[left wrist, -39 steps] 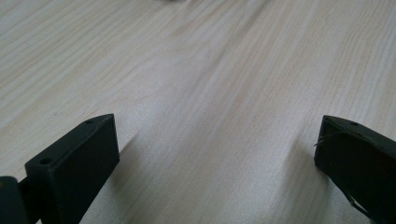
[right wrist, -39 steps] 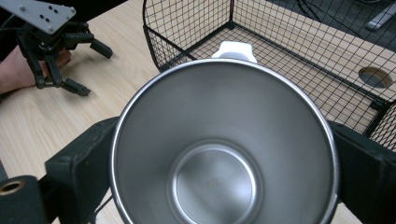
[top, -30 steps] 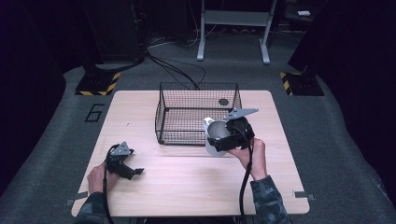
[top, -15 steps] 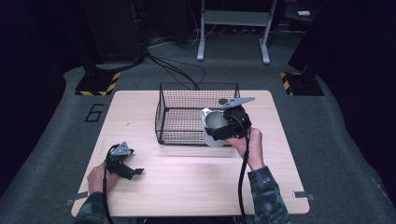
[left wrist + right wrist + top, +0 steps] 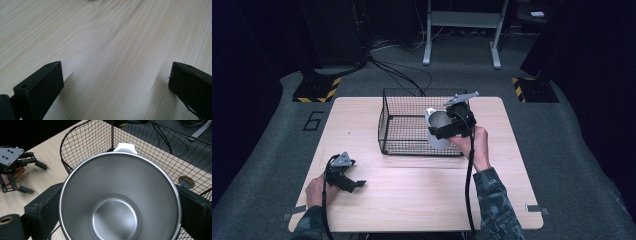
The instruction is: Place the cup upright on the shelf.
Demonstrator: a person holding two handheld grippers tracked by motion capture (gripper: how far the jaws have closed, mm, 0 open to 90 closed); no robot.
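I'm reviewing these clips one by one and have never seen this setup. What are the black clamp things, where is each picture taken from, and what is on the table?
No robot here: a person holds a hand-operated two-jaw clamp in each hand. The wide picture comes from a fixed camera above the person's side of the wooden table. The other two come from small cameras riding on each clamp, looking along its black jaws.

The left gripper rests low near the table's front left, its jaws wide apart with bare wood between them. The right gripper is shut on a steel cup, one jaw on each side; the cup is empty and has a white handle. It is held up over the near right edge of a black wire basket standing on the table. A small round disc lies inside the basket.
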